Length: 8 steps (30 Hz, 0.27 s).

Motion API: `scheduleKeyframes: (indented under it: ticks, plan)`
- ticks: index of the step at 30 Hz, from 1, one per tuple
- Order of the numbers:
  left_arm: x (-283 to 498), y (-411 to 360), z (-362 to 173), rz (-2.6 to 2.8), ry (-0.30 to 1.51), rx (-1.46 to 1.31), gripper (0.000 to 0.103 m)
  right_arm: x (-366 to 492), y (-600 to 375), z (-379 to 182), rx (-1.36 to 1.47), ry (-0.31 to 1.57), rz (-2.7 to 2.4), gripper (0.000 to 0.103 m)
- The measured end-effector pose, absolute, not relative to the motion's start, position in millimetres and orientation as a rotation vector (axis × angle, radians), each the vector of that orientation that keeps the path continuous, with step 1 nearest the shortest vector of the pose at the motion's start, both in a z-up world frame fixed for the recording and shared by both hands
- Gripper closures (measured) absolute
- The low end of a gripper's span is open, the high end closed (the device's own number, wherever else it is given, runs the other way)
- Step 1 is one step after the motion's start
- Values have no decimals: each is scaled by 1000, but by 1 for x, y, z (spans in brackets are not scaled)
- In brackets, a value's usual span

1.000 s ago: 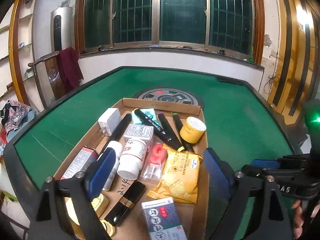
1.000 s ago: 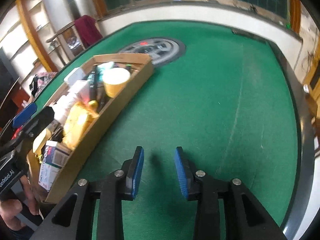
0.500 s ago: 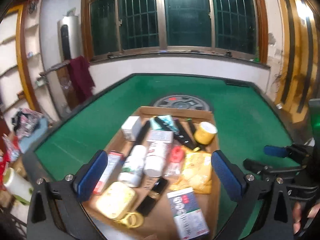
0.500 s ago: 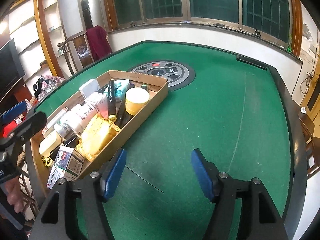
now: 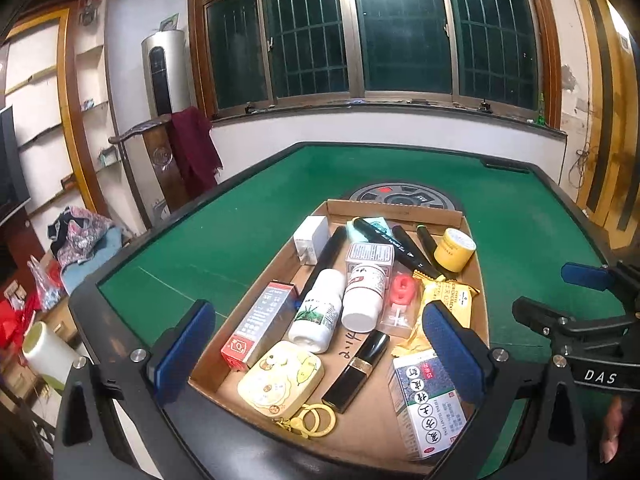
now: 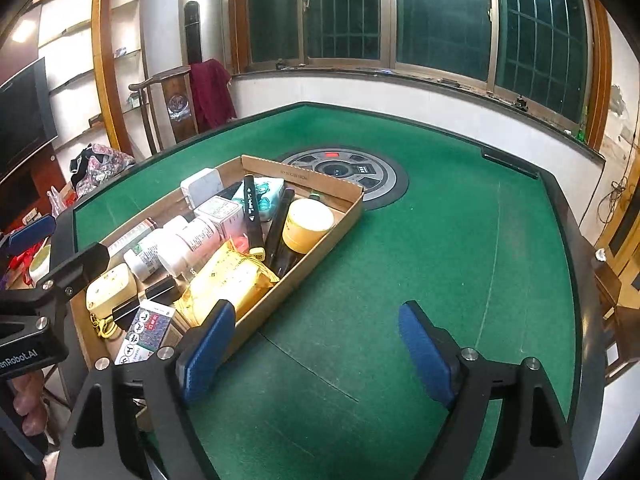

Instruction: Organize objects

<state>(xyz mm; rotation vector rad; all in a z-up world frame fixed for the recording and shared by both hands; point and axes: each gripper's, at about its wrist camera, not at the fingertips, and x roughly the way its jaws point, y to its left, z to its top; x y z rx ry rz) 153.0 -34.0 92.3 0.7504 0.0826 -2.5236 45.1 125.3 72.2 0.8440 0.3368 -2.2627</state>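
On the green table [image 5: 240, 240] my cardboard tray [image 5: 478, 292] holds bottles [image 5: 362, 296], markers [image 5: 390, 242], a yellow jar [image 5: 454, 249] and a "CRACKERS" packet [image 5: 448, 300]. My left gripper [image 5: 320, 344] is spread wide and empty; my right gripper [image 6: 316, 344] is opening over bare felt beside it.

The left gripper [image 5: 320, 354] is pointing forward and downward with its 2 blue-padded fingers [image 5: 186, 346] standing wide apart, nothing pressed between the pads. The right gripper [image 6: 316, 354] is tilting downward as well, its jaws opening at this moment with nothing between its blue pads [image 6: 424, 354]. A bare hand [image 6: 28, 404] is showing at the lower left edge of the right wrist view, below the left gripper's black body.
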Motion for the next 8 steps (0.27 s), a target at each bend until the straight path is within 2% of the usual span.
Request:
scheduleKeyframes:
  ticks: [8]
  plan:
    - [151, -28, 85, -2526, 107, 776, 0, 39, 128, 69, 879, 314, -2259, 14]
